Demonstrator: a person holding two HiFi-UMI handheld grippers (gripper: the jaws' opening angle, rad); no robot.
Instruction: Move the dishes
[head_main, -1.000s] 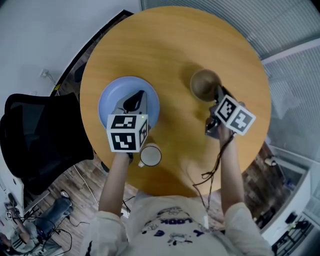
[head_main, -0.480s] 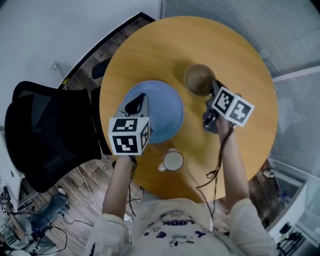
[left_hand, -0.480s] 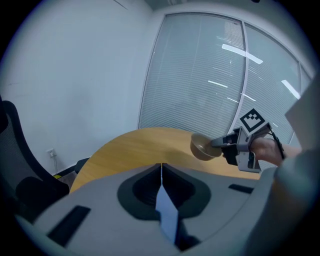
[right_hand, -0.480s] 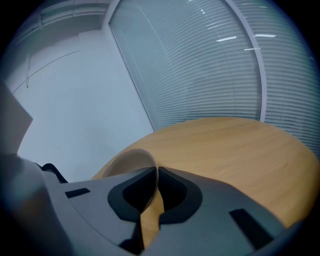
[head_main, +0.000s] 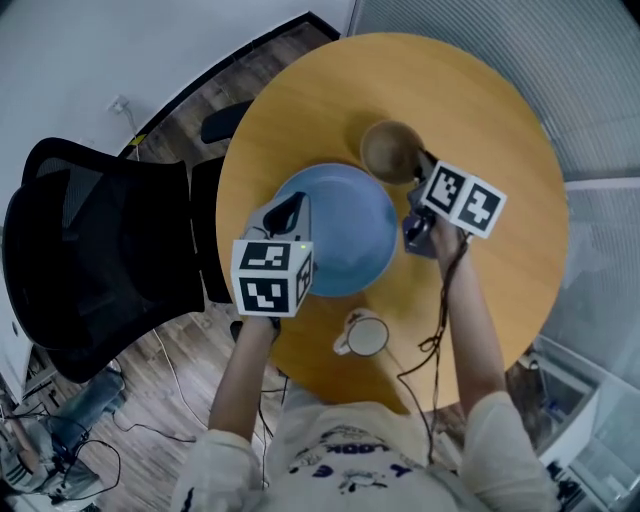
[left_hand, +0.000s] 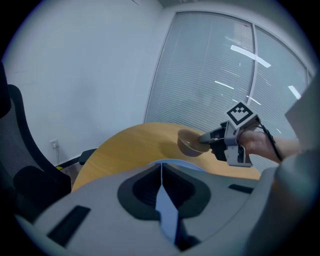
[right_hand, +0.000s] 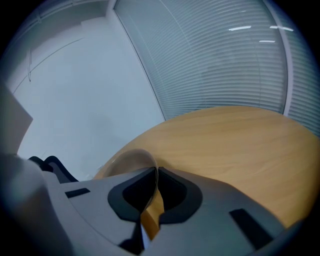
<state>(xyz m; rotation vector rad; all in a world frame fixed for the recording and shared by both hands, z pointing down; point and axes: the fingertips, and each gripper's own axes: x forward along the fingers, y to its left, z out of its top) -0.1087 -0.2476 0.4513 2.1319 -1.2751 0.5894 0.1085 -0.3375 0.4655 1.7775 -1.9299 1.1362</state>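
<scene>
The left tool (left_hand: 161, 175) clamps the rim of the blue plate (head_main: 350, 235); the right tool (right_hand: 152, 172) pinches the brown bowl (head_main: 390, 150) just beyond the plate. Judged best: carry both level, clear of the white mug (head_main: 365, 337) on the plate's person-side

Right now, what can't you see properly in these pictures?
- Head view: the left hand-held gripper covers the rim of the blue plate where it is pinched.
- Head view: the white mug is too small to tell whether anything is inside.
- Left gripper view: that gripper's own body hides most of the plate.
- Right gripper view: the right hand-held gripper hides most of the brown bowl.
</scene>
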